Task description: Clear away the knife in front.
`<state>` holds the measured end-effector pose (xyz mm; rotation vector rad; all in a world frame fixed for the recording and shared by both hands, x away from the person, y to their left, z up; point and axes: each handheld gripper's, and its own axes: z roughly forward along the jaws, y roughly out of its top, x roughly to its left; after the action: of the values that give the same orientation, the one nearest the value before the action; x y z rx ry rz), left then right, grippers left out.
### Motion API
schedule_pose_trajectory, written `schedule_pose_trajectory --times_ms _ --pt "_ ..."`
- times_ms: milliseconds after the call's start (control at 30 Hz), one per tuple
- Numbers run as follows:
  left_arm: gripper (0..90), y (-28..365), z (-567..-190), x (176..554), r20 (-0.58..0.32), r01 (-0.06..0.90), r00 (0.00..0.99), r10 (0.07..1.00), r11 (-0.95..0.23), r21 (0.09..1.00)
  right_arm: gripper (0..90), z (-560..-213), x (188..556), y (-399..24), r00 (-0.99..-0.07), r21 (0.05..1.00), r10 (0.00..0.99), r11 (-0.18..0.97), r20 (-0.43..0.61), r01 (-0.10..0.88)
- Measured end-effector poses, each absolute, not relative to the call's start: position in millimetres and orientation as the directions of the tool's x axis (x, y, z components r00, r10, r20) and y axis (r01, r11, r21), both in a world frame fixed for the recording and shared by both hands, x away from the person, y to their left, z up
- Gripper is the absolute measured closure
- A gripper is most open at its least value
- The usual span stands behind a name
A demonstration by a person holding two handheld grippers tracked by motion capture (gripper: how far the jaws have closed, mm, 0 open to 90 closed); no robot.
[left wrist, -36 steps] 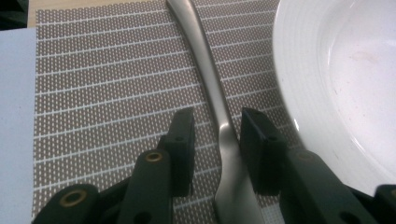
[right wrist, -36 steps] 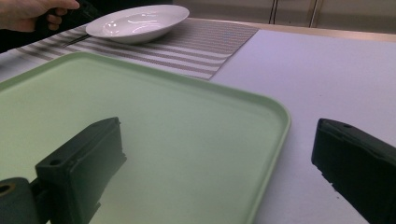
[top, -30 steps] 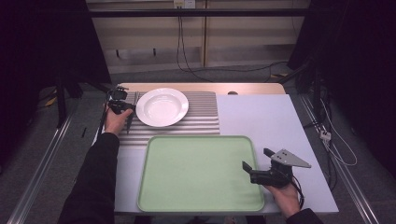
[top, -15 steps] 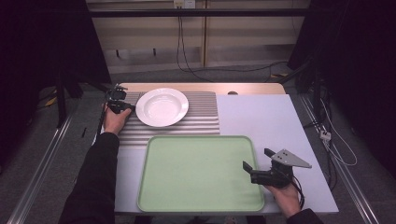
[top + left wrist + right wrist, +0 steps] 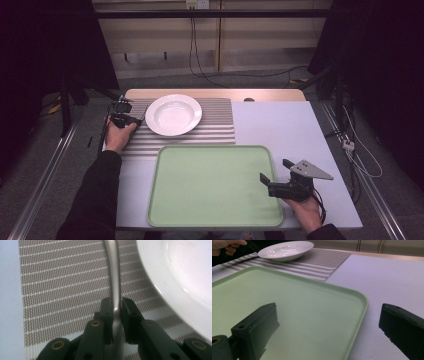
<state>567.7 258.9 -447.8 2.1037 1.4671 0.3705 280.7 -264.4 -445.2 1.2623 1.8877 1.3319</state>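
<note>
One step looks done: your left gripper pinches the metal utensil handle over the striped mat, just beside the white plate. Left to do (likely): carry it to the green tray, where your right gripper waits spread.

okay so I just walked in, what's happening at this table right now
A person is working with a hand-held gripper in each hand. The left gripper has its jaws shut on the handle of a metal utensil, which lies on the striped placemat just left of the white plate. The right gripper has its jaws open, straddling the right rim of the empty green tray and holding nothing. What kind of utensil it is cannot be told.
</note>
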Motion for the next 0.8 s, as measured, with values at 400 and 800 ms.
schedule_pose_trajectory --times_ms 400,800 --pt "80.1 267.3 -444.8 543.5 -0.083 0.787 0.376 0.923 -0.272 0.554 2.1 -445.2 280.3 -263.3 -0.444 0.913 0.889 0.089 0.107 0.397" --pt "73.7 269.7 -443.2 538.3 -0.085 0.795 0.378 0.922 -0.276 0.541 2.1 -445.2 280.5 -262.9 -0.446 0.913 0.889 0.093 0.103 0.396"
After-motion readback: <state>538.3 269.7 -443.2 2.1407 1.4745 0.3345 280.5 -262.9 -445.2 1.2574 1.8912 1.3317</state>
